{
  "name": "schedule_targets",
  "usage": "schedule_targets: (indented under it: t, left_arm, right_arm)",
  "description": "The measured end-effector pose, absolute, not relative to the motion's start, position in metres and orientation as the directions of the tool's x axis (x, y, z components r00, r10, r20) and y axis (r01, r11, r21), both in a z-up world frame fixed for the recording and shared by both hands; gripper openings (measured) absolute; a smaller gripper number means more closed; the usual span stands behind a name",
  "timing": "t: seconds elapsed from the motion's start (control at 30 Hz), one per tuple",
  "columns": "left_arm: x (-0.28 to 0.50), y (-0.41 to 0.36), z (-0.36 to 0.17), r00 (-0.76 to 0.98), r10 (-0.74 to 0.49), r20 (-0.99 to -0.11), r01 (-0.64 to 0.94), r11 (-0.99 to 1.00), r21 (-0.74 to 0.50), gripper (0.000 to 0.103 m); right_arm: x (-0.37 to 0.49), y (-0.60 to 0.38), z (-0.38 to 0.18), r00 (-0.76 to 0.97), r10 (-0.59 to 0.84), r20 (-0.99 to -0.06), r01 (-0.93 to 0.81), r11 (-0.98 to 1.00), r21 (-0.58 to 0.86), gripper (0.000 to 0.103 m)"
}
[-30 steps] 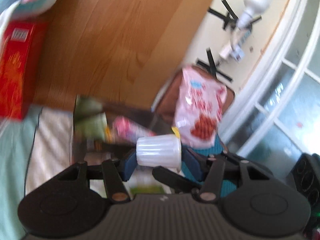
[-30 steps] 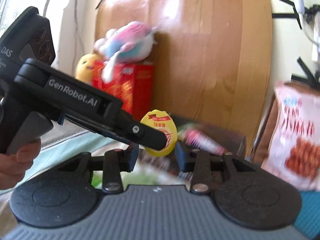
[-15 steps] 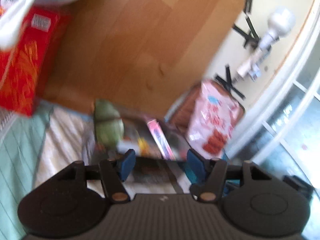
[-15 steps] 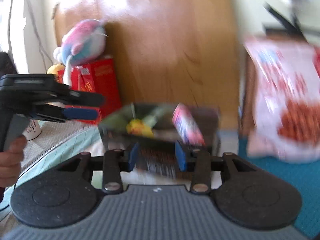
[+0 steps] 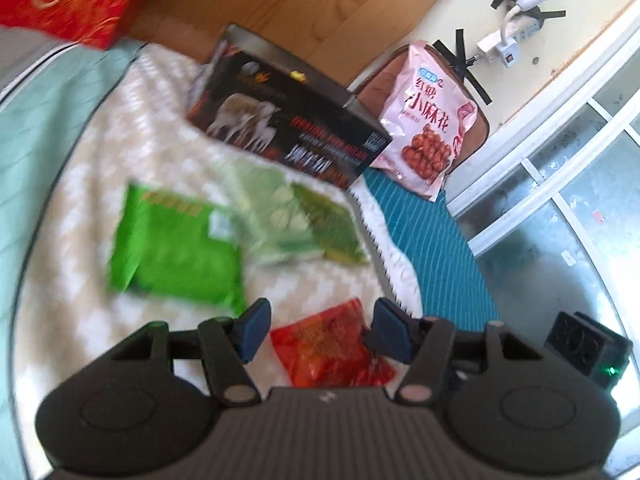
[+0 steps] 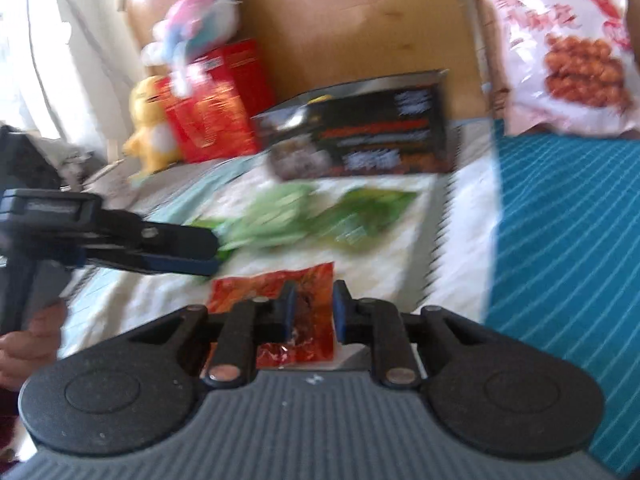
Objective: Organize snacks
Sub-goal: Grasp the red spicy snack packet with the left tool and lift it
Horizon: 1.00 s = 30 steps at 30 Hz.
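A red snack packet (image 5: pixel 328 350) lies on the white patterned cloth (image 5: pixel 80 184), right under my open, empty left gripper (image 5: pixel 320 328). The same red packet (image 6: pixel 276 284) shows in the right wrist view below my right gripper (image 6: pixel 314 312), whose jaws stand a small gap apart with nothing held. Two green packets (image 5: pixel 176 252) (image 5: pixel 304 220) lie further out. Behind them stands an open black box (image 5: pixel 288 128) (image 6: pixel 360 140). The left gripper's fingers (image 6: pixel 172 248) reach in from the left in the right wrist view.
A pink snack bag (image 5: pixel 428 120) (image 6: pixel 560 52) leans at the back right on a teal mat (image 5: pixel 432 240). A red box (image 6: pixel 216 104), a yellow plush (image 6: pixel 152 140) and a pastel plush (image 6: pixel 200 20) stand back left against a wooden board (image 5: pixel 304 4).
Both grippers swung from above the black box down toward the cloth. The left let go of a white cup and the right a yellow snack; both now hover over the red packet.
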<state>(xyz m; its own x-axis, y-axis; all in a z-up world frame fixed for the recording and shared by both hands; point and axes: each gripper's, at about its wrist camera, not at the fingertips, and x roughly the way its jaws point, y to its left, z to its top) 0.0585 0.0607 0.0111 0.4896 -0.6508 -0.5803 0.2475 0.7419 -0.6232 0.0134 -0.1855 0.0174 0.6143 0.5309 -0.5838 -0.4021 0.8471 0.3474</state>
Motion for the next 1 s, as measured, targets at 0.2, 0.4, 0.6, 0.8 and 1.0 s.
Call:
schedule_targets:
  t: [0.2, 0.4, 0.6, 0.8, 1.0]
  left_arm:
    - [0.031, 0.074, 0.007, 0.49, -0.638, -0.594, 0.213, 0.749, -0.628, 0.06]
    - [0.021, 0.062, 0.004, 0.484, -0.652, -0.584, 0.228, 0.738, -0.635, 0.063]
    - [0.023, 0.047, 0.004, 0.504, -0.65, -0.569, 0.232, 0.736, -0.635, 0.073]
    - [0.027, 0.053, 0.0, 0.514, -0.67, -0.536, 0.228, 0.709, -0.667, 0.074]
    - [0.04, 0.056, -0.004, 0.494, -0.707, -0.506, 0.21, 0.661, -0.72, 0.074]
  right_arm:
    - [-0.017, -0.17, 0.02, 0.617, 0.543, -0.57, -0.496, 0.83, 0.253, 0.052]
    - [-0.026, -0.149, 0.01, 0.625, 0.488, -0.61, -0.575, 0.816, 0.063, 0.059]
    - [-0.028, -0.146, 0.008, 0.672, 0.452, -0.586, -0.545, 0.838, 0.021, 0.044]
    - [-0.031, -0.151, 0.008, 0.678, 0.451, -0.58, -0.521, 0.852, 0.053, 0.038]
    - [-0.032, -0.152, 0.008, 0.677, 0.451, -0.582, -0.512, 0.856, 0.068, 0.039]
